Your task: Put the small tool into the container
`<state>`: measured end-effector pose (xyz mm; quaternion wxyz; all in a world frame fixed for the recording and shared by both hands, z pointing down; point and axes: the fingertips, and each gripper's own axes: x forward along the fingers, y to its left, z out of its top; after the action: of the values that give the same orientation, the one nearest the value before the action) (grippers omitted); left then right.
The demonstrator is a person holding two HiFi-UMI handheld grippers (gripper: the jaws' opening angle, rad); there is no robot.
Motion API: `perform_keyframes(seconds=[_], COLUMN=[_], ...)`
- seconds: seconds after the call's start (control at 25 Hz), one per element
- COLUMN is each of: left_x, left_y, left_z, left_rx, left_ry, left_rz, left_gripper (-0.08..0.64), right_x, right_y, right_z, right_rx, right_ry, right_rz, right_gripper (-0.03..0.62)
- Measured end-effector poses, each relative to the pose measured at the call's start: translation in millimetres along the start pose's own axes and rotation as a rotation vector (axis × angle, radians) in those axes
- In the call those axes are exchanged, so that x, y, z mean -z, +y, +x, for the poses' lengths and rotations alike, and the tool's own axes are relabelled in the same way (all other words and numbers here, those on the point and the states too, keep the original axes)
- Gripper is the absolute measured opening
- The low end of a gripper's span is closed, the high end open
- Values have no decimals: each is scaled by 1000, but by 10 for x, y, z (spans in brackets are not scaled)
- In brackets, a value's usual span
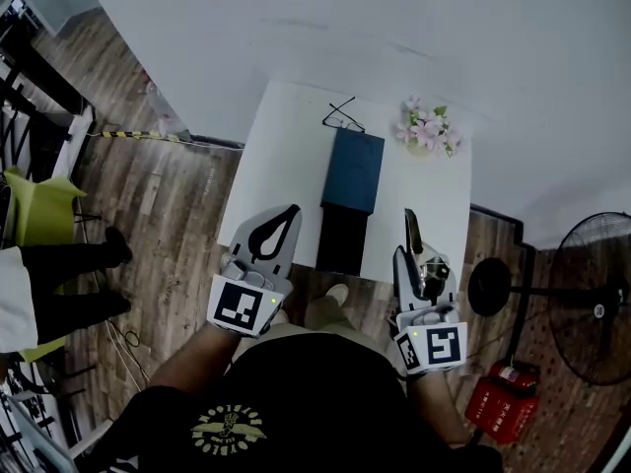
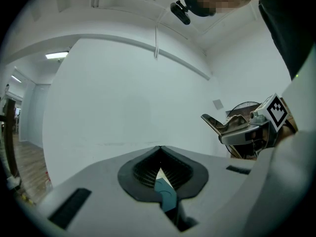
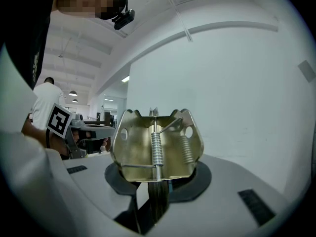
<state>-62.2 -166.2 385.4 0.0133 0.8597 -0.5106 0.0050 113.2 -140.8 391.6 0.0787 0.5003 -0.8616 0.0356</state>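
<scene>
Brass-coloured small tool [image 3: 157, 147], a spring clip, is clamped upright in the right gripper [image 1: 414, 259], whose jaws are closed on its lower edge. It is held by the table's near edge, apart from the container. Left gripper [image 1: 293, 210] is clenched on nothing, tips meeting.

Container [image 1: 353, 170], dark blue, lies mid-table with a black section at its near end; whether it stands open cannot be confirmed.

Recommended: carry the tool over the container, lower it within the walls before letting go, and keep the left gripper clear.

White table [image 1: 286, 156] also carries spectacles [image 1: 342, 118] and flowers [image 1: 429, 129]. Wood floor [image 1: 168, 195]; 1 pedestal fan [image 1: 592, 284] at right; white wall [image 1: 394, 28] behind.
</scene>
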Motion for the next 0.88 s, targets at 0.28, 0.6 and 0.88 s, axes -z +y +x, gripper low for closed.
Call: perform_keyframes(seconds=[0.28,0.6,0.88], left_x=[-59,-176,-357], left_y=[39,-20,-144], left_z=[273,583,760], left_rx=[-42,-110,-156], left_ry=[-7,-30,-98], left_rz=[1,21,62], left_gripper=[6,6,6], right_x=[-71,-149,-150], right_y=[-264,-685,-997], right_z=[183,306,432], right_rx=[-33,-79,-134], right_ry=[-7,-27,-41], right_rz=[-6,3,46], right_gripper=[109,109,109])
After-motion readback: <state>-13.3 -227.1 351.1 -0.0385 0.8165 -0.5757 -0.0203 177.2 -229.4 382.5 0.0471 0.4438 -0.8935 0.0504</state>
